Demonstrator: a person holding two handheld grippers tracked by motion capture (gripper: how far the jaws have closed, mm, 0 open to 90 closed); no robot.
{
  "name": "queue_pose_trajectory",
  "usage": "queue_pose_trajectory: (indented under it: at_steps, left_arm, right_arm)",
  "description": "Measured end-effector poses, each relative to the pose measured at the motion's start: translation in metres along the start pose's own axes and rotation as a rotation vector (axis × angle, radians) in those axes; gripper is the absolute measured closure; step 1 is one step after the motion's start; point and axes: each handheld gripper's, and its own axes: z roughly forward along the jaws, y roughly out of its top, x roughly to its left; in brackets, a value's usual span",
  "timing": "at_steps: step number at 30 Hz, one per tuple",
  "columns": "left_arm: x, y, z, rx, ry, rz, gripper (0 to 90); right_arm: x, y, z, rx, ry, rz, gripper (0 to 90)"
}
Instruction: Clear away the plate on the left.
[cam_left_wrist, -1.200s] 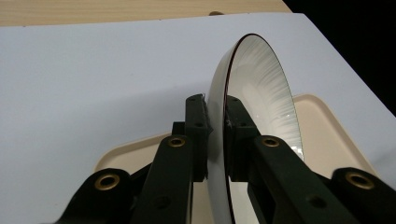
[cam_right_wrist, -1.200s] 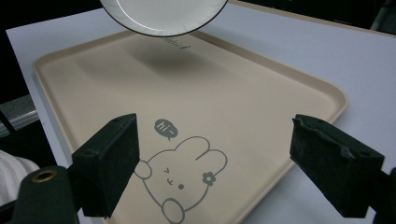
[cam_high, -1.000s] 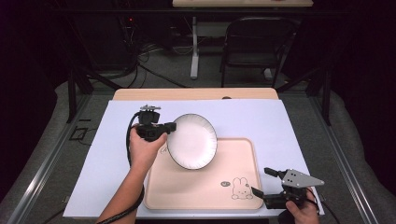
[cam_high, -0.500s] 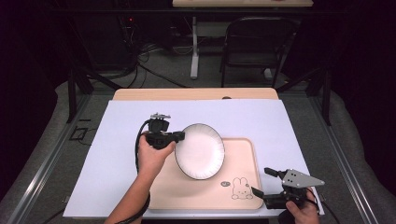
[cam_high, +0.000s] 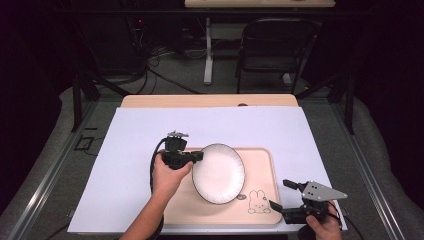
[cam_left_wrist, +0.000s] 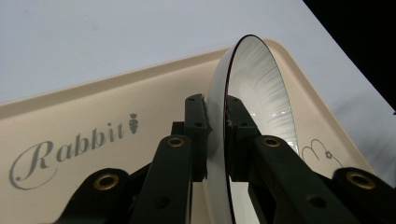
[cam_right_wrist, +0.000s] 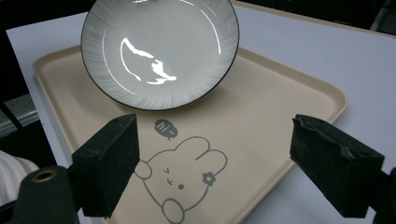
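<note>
Since the earlier frame, left claw (cam_high: 199, 156) has carried the plate (cam_high: 218, 173) rightward and lower, clamped on its rim, over the tray (cam_high: 265, 165) at frame centre. Right claw (cam_high: 280, 195), lower right, stands wide open, empty.

Left gripper (cam_high: 199, 156) w/ plate (cam_high: 218, 173) moved right & toward the person, lower — now over tray (cam_high: 260, 165) centre

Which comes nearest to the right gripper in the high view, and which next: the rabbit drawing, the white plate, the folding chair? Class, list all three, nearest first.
Measured from the right gripper:
1. Rabbit drawing, printed on the tray's near right corner, just to its left.
2. White plate, over the tray's middle, held at its left rim.
3. Folding chair, on the floor beyond the table's far edge.
</note>
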Motion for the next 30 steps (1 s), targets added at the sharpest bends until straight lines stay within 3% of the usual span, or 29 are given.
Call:
queue_pose_trajectory:
  at_steps: [11, 30]
  left_arm:
    - [-0.003, -0.007, 0.008, 0.018, -0.016, -0.004, 81.6]
    - [0.021, -0.025, 0.015, 0.028, 0.005, -0.078, 84.2]
  right_arm:
    - [0.0, 0.0, 0.0, 0.0, 0.001, -0.002, 15.2]
    - [0.0, 0.0, 0.0, 0.0, 0.0, -0.002, 15.2]
